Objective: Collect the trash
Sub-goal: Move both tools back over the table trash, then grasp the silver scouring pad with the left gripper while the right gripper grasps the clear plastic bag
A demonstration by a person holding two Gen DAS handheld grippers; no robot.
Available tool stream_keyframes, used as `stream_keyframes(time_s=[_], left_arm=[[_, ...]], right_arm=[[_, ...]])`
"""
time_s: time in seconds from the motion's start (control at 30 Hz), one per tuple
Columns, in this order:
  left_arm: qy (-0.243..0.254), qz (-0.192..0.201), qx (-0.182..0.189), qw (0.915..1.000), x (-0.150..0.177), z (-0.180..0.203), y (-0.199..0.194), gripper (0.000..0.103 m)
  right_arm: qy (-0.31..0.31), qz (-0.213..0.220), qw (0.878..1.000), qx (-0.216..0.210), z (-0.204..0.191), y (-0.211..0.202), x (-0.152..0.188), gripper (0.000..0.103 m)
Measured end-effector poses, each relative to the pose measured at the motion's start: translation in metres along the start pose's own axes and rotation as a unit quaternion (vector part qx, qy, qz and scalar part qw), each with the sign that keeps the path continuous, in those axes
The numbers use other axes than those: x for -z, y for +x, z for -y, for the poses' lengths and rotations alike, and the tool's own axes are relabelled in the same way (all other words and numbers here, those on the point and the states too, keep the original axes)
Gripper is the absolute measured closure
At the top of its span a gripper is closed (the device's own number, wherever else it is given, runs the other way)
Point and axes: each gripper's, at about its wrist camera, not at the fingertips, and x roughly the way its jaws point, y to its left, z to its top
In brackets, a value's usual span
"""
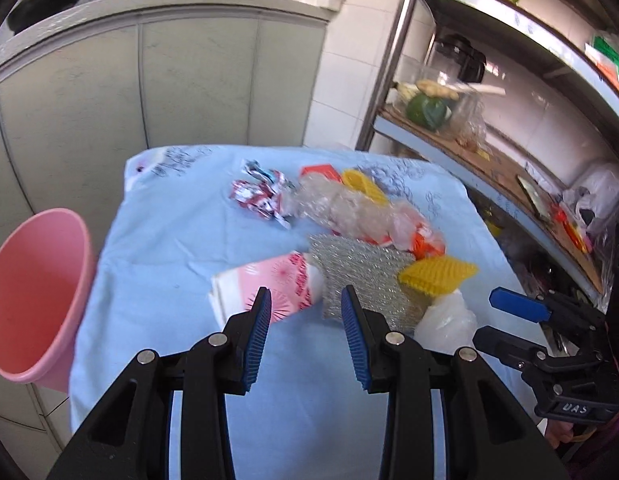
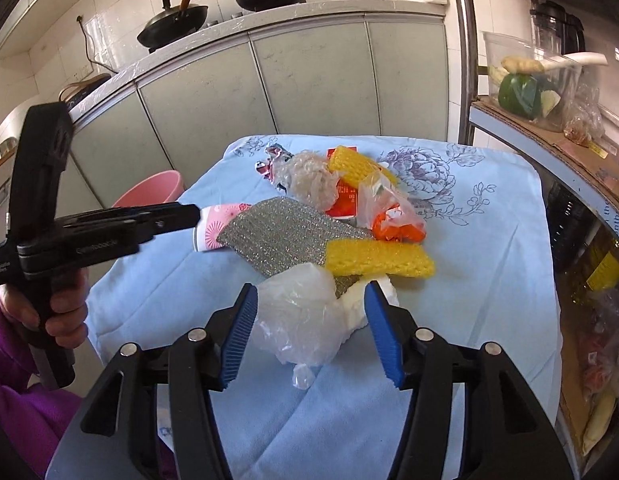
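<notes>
A heap of trash lies on the blue cloth-covered table: a pink paper cup, a silver mesh cloth, yellow foam nets, an orange packet, clear wrap and a red-white wrapper. My left gripper stands open just short of the cup and the mesh cloth, holding nothing. My right gripper is open around a crumpled white plastic bag, which lies loose between the pads. The pink bin stands at the table's left edge.
Grey kitchen cabinets with woks on top run behind the table. A metal shelf rack with vegetables, boxes and bags stands close on the right. A person's hand in a purple sleeve holds the left gripper's handle.
</notes>
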Motion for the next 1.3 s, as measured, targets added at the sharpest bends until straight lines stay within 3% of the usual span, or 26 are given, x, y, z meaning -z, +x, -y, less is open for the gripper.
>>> stream_keyframes(time_s=[0.33, 0.53, 0.63, 0.7, 0.93, 1.0, 1.03, 1.13, 1.3], left_arm=[[-0.002, -0.031, -0.016, 0.9994, 0.004, 0.006, 0.033, 0.068], [-0.016, -0.03, -0.002, 0.9994, 0.003, 0.005, 0.038, 0.068], [-0.004, -0.025, -0.006, 0.9996, 0.004, 0.01, 0.039, 0.076], [0.001, -0.026, -0.005, 0.9996, 0.005, 0.014, 0.04, 0.095], [0.025, 0.002, 0.004, 0.9997, 0.007, 0.025, 0.019, 0.097], [0.032, 0.012, 0.008, 0.9994, 0.007, 0.028, 0.01, 0.097], [0.036, 0.018, 0.01, 0.9992, 0.007, 0.029, 0.005, 0.097], [0.04, 0.034, 0.01, 0.9986, 0.007, 0.03, -0.008, 0.097], [0.031, 0.056, 0.006, 0.9979, 0.006, 0.022, -0.03, 0.097]], right_arm=[[-0.001, -0.021, 1.0, -0.021, -0.001, 0.006, 0.008, 0.046], [0.003, -0.033, 0.999, -0.02, 0.0, 0.012, 0.009, 0.046], [0.006, -0.041, 0.999, -0.019, 0.001, 0.016, 0.011, 0.046], [0.008, -0.043, 0.999, -0.021, 0.001, 0.018, 0.011, 0.046], [0.013, -0.043, 0.999, -0.025, 0.001, 0.02, 0.013, 0.046], [0.019, -0.042, 0.999, -0.03, 0.001, 0.019, 0.013, 0.053], [0.021, -0.04, 0.998, -0.032, 0.001, 0.018, 0.013, 0.062], [0.024, -0.04, 0.999, -0.028, 0.002, 0.015, 0.013, 0.072], [0.017, -0.029, 0.999, -0.023, -0.002, 0.004, 0.014, 0.075]])
